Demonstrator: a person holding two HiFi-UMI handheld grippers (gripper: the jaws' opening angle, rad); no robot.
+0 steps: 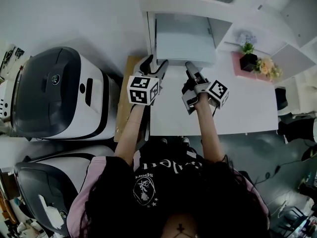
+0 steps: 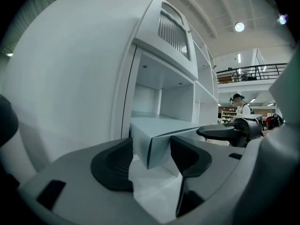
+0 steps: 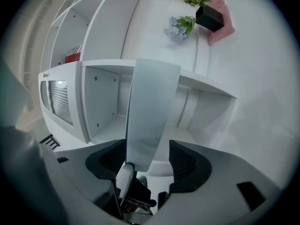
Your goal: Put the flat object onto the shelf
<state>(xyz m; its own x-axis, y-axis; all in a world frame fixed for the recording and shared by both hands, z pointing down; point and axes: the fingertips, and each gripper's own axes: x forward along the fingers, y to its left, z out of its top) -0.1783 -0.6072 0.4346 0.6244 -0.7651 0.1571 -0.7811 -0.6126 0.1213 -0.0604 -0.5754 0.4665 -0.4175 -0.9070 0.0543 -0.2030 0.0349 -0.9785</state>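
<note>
A: White table (image 1: 247, 108), white shelf (image 1: 150, 33). Where's the flat box (image 1: 184, 39)?
B: Partly inside the lowest bay. Left tool (image 2: 150, 156) released, the box's corner loose between its jaws; right tool (image 3: 147, 161) likewise slack around the edge. I judge it light, stiff, slick cardboard; I'd pinch the near corners.

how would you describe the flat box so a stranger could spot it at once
Find the white shelf unit at the back of the white desk. In its lowest open compartment at the left lies the flat box, partly sticking out toward the person. It is a wide, thin, pale grey-blue slab, unlike the black flower pot to its right.
</note>
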